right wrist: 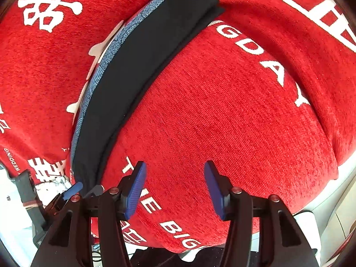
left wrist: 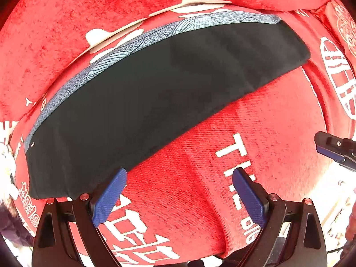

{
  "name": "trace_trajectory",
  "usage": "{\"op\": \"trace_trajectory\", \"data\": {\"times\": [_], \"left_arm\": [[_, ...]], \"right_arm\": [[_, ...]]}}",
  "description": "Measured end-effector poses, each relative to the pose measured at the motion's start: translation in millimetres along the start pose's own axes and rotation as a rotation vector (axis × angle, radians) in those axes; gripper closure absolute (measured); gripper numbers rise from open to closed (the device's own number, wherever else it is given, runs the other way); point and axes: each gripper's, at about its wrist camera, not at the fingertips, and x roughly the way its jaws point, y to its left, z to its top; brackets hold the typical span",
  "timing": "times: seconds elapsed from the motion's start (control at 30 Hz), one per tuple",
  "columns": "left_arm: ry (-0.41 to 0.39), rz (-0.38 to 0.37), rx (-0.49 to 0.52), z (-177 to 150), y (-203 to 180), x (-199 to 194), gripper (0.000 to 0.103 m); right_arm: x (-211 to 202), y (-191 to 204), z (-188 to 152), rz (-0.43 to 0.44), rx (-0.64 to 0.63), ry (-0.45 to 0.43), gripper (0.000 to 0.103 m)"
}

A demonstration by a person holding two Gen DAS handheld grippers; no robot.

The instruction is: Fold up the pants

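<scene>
Both hand-held grippers released: left hand-held gripper [left wrist: 179,191] and right hand-held gripper [right wrist: 174,189] spread wide, grasping nothing. Pants [left wrist: 155,102] lying as a long dark strip on the red cover [left wrist: 222,178], apparently halved lengthwise already. Probably still left: folding end to end.

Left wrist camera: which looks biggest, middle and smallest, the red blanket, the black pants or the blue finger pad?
1. red blanket
2. black pants
3. blue finger pad, though it sits nearest the camera

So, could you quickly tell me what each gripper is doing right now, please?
Left gripper: open, holding nothing, beside the folded black pants.
Right gripper: open, empty, over the red blanket.
</scene>
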Motion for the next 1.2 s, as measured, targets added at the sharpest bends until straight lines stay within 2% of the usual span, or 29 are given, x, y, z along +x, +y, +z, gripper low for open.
{"op": "trace_trajectory", "data": {"times": [0.23,0.5,0.8,1.2], "left_arm": [[-0.004,-0.011,-0.044,-4.2,9.3,3.9,0.007],[0.012,-0.034,-0.16,1.9,32.4,18.7,0.007],[0.028,-0.013,-0.157,20.4,41.1,39.0,0.007],[0.049,0.014,-0.12,40.2,12.5,44.1,0.007]], "right_arm": [[-0.4,0.3,-7.6,0.006,0.007,-0.015,0.045],[15.0,17.8,-11.6,0.004,-0.028,0.008,0.044],[19.1,30.4,4.0,-0.005,-0.06,0.004,0.044],[8.6,12.8,41.0,0.02,-0.04,-0.03,0.044]]}}
